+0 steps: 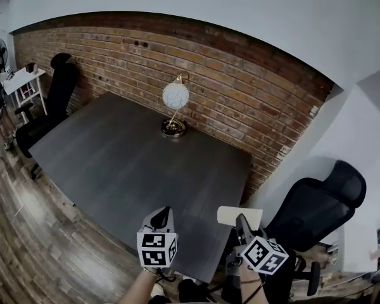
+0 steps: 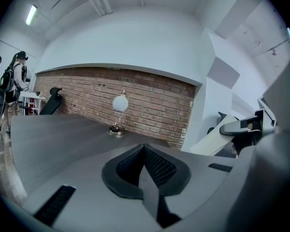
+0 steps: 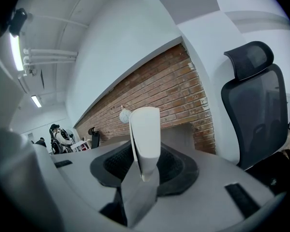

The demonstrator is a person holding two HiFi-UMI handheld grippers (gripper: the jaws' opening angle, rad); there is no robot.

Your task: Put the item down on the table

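Right gripper (image 1: pixel 242 221): jaws are closed partway onto a white folded item (image 3: pixel 146 128), which is pinched at its lower end and stands upright above them. The item is held in the air just off the table's (image 1: pixel 126 163) right edge, near the near right corner; it is not set down. Left gripper (image 2: pixel 145 152): jaws are pressed together, nothing is gripped; it is held over the near edge. A globe lamp (image 1: pixel 175 106) is seen at the far edge, by the brick wall (image 1: pixel 240 87).
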